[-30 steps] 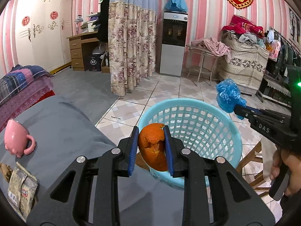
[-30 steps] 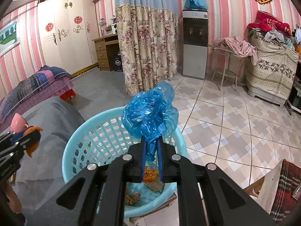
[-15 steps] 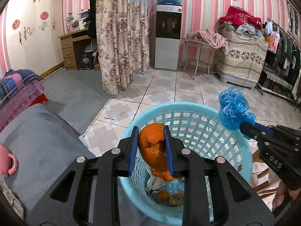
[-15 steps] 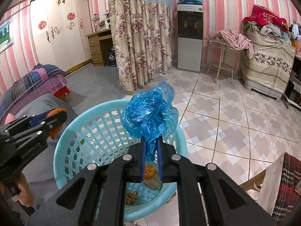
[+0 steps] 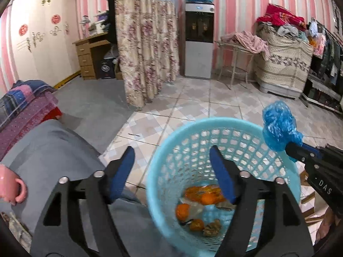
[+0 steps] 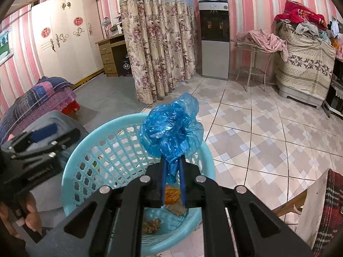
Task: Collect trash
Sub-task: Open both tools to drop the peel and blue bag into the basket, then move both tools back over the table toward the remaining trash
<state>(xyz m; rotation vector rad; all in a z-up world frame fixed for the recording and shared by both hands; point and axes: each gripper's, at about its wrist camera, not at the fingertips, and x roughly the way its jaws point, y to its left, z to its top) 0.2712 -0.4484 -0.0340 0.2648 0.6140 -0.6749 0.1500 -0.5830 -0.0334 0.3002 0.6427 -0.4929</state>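
Over the light-blue laundry-style basket (image 5: 223,126), left gripper (image 5: 171,160) fingers have just been opening, nothing between them; orange peel (image 5: 203,194) lies at the bottom. Right gripper (image 6: 172,169) pinches the crumpled blue plastic bag (image 6: 171,128) above the rim: centre it inboard before release, since it's light and may drift. Pink mug (image 5: 10,186) and a wrapper (image 5: 12,229) remain on the grey bed.

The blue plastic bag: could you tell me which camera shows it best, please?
The right wrist view: the blue plastic bag fills the centre, pinched in the right gripper. The left wrist view shows it smaller, near the right edge.
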